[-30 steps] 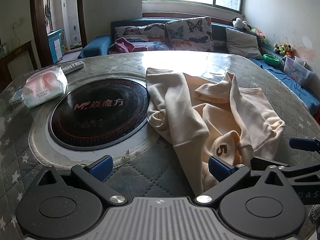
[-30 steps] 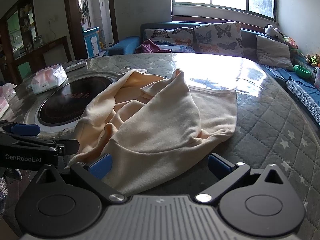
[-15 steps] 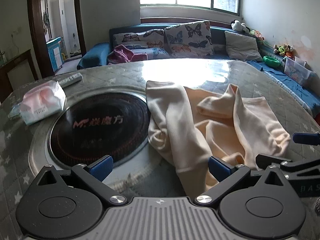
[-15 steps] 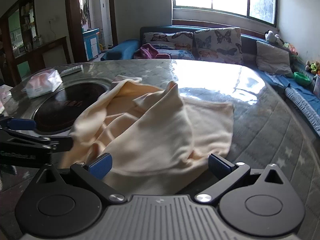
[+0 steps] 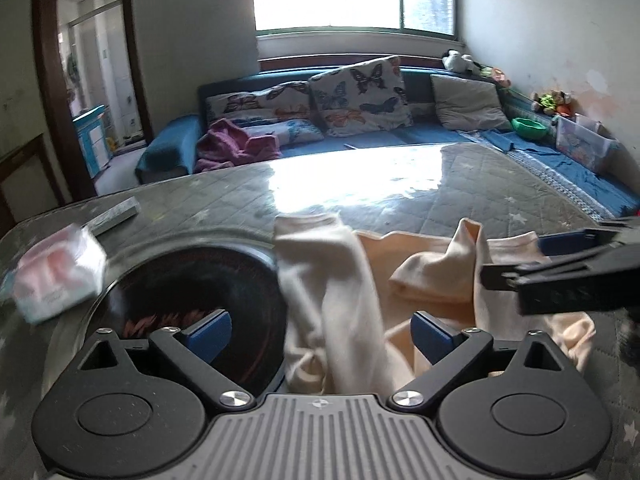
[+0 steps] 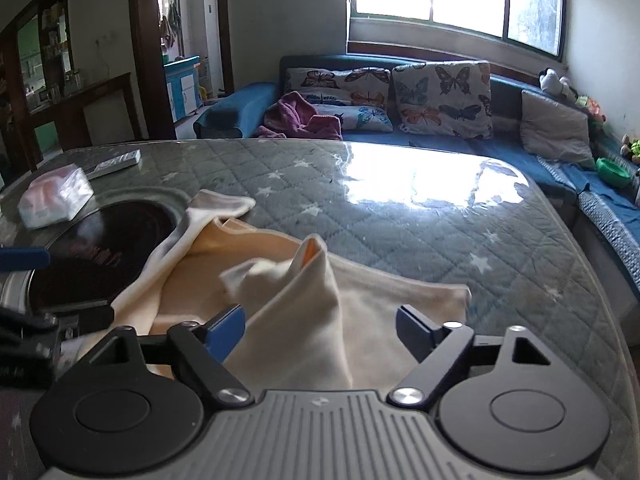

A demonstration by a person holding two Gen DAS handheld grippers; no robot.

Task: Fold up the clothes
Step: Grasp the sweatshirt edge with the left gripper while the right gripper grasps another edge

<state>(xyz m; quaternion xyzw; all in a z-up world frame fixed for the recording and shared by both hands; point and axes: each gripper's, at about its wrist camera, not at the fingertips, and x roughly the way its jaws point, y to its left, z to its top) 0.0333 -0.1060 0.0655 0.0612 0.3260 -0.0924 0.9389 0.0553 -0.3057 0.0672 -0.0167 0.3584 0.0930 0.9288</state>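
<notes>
A crumpled cream garment lies on the quilted grey table, its left edge over the black round hotplate. My left gripper is open, low at the garment's near edge, with a fold of cloth lying between the wide-apart fingers. The right gripper shows from the side over the garment's right part. In the right wrist view the garment spreads ahead with a raised peak in the middle. My right gripper is open over its near hem. The left gripper shows at the left edge.
A tissue pack and a remote control sit on the table's left side. Beyond the table runs a blue sofa with butterfly cushions and a purple cloth. The table's rounded right edge drops towards the sofa.
Both grippers have dropped closer to the garment's near edge and tilted up, so more of the room shows. The garment sits lower in both views. Both jaws stayed open.
</notes>
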